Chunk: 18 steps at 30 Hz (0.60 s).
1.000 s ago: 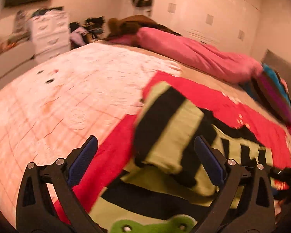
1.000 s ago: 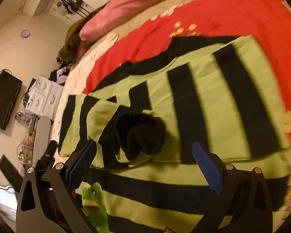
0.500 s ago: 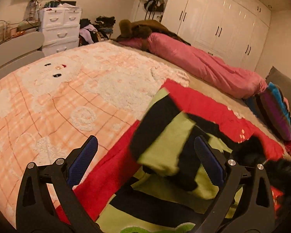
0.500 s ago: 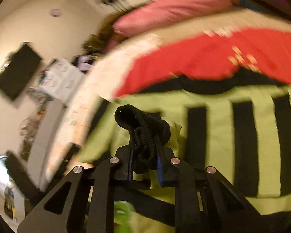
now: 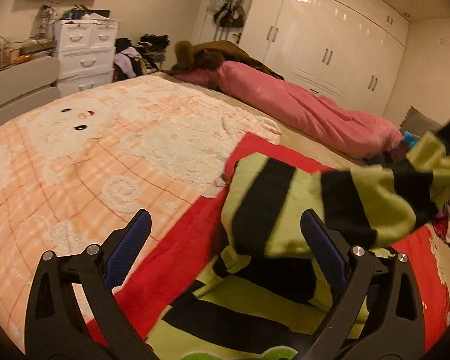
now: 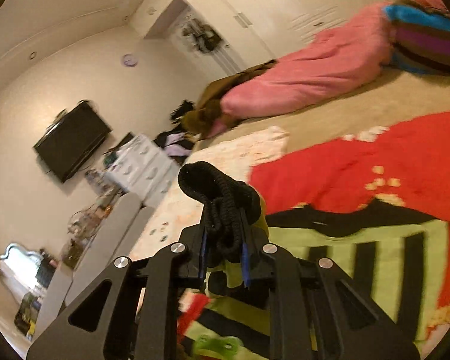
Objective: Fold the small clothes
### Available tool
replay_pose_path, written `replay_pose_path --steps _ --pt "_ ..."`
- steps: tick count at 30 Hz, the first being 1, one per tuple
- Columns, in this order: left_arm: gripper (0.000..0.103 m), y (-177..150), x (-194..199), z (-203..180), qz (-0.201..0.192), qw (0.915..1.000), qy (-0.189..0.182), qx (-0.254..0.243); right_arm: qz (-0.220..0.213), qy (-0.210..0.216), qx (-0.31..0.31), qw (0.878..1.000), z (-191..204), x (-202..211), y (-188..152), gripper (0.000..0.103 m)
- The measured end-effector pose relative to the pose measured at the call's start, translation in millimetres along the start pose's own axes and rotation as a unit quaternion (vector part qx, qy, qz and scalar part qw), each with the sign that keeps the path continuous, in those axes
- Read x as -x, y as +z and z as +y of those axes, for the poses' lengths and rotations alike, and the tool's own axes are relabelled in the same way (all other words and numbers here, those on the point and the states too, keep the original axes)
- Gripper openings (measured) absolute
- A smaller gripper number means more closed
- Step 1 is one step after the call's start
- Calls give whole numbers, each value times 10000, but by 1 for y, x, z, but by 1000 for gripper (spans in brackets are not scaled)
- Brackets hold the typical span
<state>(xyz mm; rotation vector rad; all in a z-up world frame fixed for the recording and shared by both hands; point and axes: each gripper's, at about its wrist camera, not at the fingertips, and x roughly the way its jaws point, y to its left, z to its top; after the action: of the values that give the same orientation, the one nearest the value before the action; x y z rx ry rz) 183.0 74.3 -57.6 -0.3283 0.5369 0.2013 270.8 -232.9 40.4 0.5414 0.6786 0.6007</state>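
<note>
The right hand-held gripper (image 6: 223, 255) has gone up, clamped on the black cuff (image 6: 216, 192) of the striped sweater (image 5: 285, 210), lifting its sleeve. The left hand-held gripper (image 5: 225, 240) stays wide apart, just behind the sweater on the bed (image 5: 90, 150).

sweater (image 5: 285, 210): soft knit | blanket (image 5: 75, 165): fluffy fleece | wardrobe (image 5: 330, 39): glossy

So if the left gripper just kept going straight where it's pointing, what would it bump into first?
Probably the striped sweater. The open left gripper points down at its lifted sleeve and the red blanket below, though depth is hard to judge.
</note>
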Motion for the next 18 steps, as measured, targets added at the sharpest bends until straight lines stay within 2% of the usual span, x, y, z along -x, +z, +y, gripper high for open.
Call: replay_pose_path --steps 5,10,16,18 --pt "93 -9 -13 -18 325 9987 -195 -354 64 -677 -339 9971 -58 14 -13 16" --pt "93 -26 -20 -51 619 9916 -309 -1091 378 -1337 -625 9883 -117 8 -39 16" --pt "93 -36 -28 -72 751 9857 -410 -1450 652 -2005 -650 9754 -154 2 -66 27" --pt "93 -37 -29 -76 736 9844 -451 -1535 693 -2290 -609 9690 -163 4 -73 27"
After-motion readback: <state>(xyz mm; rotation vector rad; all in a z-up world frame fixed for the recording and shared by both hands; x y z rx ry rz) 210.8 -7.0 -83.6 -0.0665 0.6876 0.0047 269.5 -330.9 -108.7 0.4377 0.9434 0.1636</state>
